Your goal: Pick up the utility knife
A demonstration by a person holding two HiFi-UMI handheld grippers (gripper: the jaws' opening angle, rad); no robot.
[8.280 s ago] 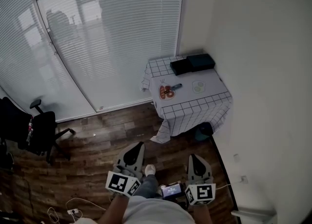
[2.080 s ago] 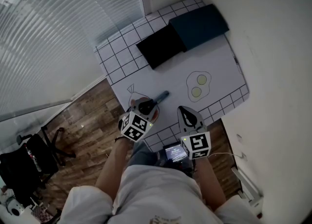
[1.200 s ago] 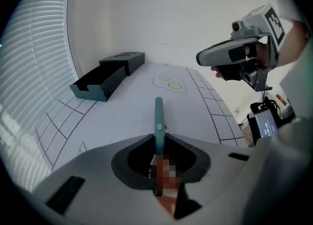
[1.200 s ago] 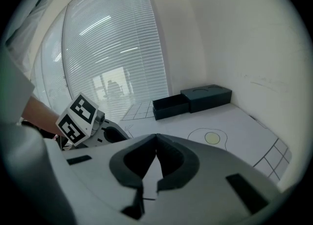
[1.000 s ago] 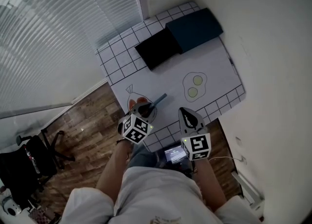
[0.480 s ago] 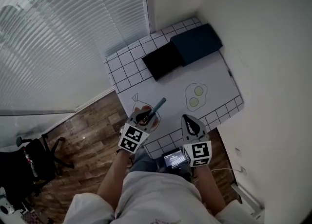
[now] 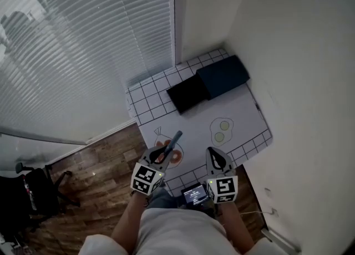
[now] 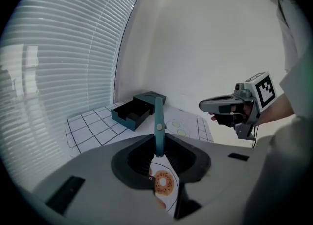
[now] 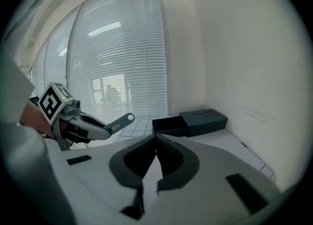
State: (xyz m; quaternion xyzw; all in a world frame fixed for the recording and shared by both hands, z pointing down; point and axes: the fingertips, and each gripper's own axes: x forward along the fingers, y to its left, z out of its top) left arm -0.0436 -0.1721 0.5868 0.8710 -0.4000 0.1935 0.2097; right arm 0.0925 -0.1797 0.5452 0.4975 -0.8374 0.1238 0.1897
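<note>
Utility knife (image 8: 158,121) in left gripper (image 8: 159,141) (lower end hidden between jaws)

A table (image 7: 244,114) is standing in the corner, next to a white wall (image 7: 299,54). A white cloth (image 7: 143,102) with black squares is covering it. A black open box (image 7: 188,94) and a dark blue box (image 7: 223,75) are sitting at the far end, touching each other. A picture of two eggs (image 7: 221,131) and a picture of a donut (image 8: 163,184) are showing on the cloth. Long blinds (image 7: 83,54) are hanging over the window. A black chair (image 7: 33,198) is standing on the wood floor (image 7: 94,162).
</note>
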